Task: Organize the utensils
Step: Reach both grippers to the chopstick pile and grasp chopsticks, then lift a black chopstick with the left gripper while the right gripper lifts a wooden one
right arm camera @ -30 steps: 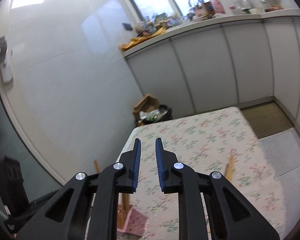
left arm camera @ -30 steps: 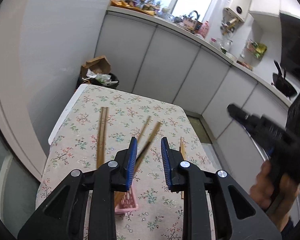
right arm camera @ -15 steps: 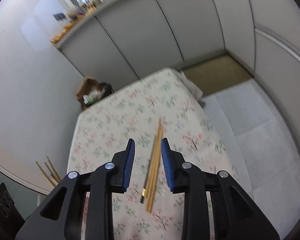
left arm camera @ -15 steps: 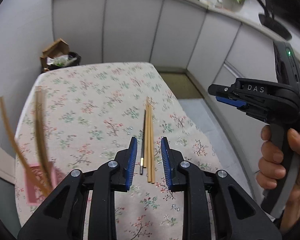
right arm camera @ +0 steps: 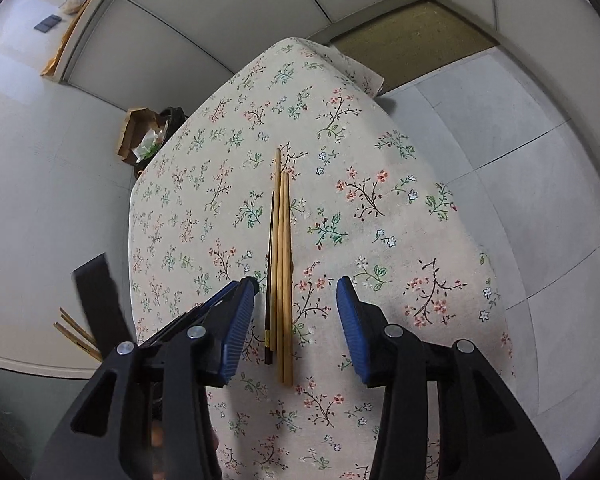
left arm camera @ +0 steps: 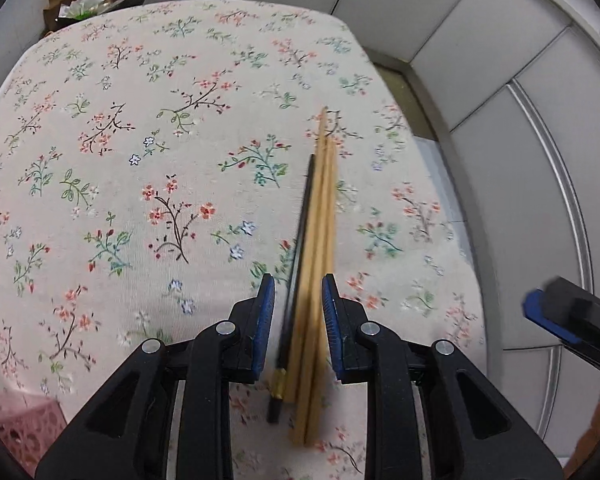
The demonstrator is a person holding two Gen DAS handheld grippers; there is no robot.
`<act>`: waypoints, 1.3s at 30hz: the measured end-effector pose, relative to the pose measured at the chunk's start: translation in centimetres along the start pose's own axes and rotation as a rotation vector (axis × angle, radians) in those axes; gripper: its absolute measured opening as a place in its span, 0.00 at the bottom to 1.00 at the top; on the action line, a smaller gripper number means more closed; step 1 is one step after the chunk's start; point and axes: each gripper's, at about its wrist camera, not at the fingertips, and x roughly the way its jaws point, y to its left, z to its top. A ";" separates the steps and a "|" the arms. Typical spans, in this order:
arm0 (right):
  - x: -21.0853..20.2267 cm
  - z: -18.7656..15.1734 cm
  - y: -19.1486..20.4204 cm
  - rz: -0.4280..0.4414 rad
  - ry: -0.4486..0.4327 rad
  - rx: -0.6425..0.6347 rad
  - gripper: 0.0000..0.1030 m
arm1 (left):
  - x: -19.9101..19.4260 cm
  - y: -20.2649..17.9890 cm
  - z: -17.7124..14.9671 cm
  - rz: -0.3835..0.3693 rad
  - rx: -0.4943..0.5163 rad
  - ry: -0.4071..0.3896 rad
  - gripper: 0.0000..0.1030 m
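Note:
Several light wooden chopsticks (left arm camera: 320,224) and one dark chopstick (left arm camera: 298,240) with a gold band lie side by side on the floral tablecloth (left arm camera: 140,160). My left gripper (left arm camera: 298,308) is open, low over them, its jaws straddling their near ends without touching. My right gripper (right arm camera: 296,312) is open wider and higher above the same bundle (right arm camera: 282,256). A pink basket (left arm camera: 24,420) sits at the table's near left corner. More wooden chopsticks (right arm camera: 76,334) show at the left edge of the right wrist view.
The table's right edge (left arm camera: 452,200) drops to a grey tiled floor (right arm camera: 520,160). White cabinets (left arm camera: 500,60) run along the far side. A bin with cardboard (right arm camera: 144,136) stands beyond the far left corner. The right gripper's tip (left arm camera: 568,316) shows in the left wrist view.
Both grippers have come down and forward over the chopstick bundle. The right gripper has opened wider. The left view has swung from the basket to the bundle.

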 end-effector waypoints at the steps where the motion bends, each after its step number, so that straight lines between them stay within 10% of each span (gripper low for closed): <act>1: -0.1 0.1 0.1 0.003 -0.004 0.000 0.42 | 0.3 0.1 0.1 0.003 0.003 0.004 0.23; 20: 0.2 0.9 0.0 -0.020 -0.016 0.007 0.42 | 2.5 -0.2 1.1 0.017 0.129 0.053 0.15; 26: 0.6 0.8 0.1 -0.038 -0.010 -0.007 0.42 | 3.8 -2.9 0.6 0.127 0.241 0.052 0.15; 39: 7.8 0.8 -0.3 -0.136 0.106 -0.104 0.24 | -1.7 -2.0 -2.0 0.026 0.134 -0.019 0.04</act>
